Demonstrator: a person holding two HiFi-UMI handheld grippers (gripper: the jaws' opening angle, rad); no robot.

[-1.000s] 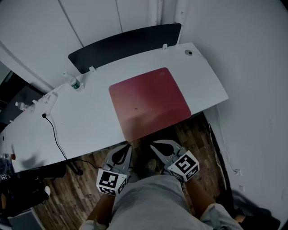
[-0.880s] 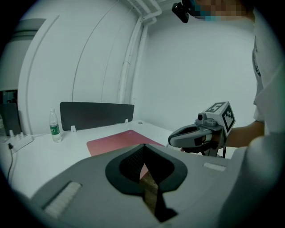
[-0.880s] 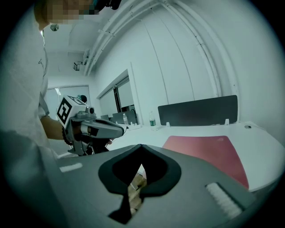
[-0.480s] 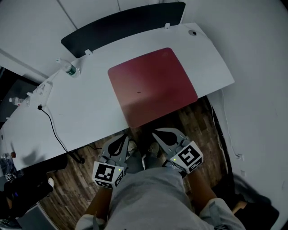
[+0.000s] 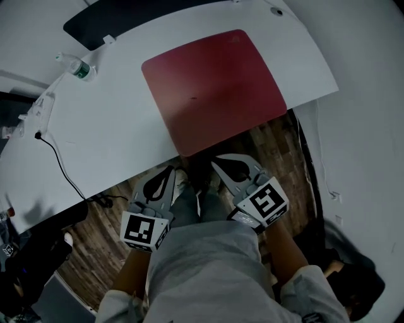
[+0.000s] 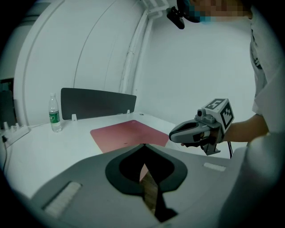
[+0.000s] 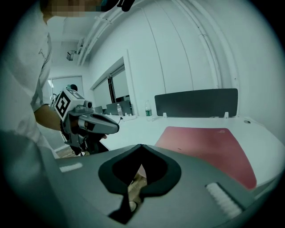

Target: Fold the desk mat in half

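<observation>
A dark red desk mat (image 5: pixel 213 88) lies flat on the white desk (image 5: pixel 113 139), its near corner at the desk's front edge. The mat also shows in the left gripper view (image 6: pixel 129 135) and in the right gripper view (image 7: pixel 209 144). My left gripper (image 5: pixel 168 170) hangs below the desk's front edge, over the floor, shut and empty. My right gripper (image 5: pixel 218 160) is beside it, also shut with nothing between its jaws, just short of the mat's near corner. Neither touches the mat.
A dark screen panel (image 5: pixel 120 16) stands along the desk's far edge. A water bottle (image 5: pixel 74 65) sits at the far left, with a black cable (image 5: pixel 57 164) running over the desk. Wood floor (image 5: pixel 107 233) lies under the grippers. A wall (image 5: pixel 372 126) is to the right.
The view has shifted so the desk and mat sit higher and closer in the frame. Both grippers stay shut, side by side below the desk edge, now slightly nearer to it.
</observation>
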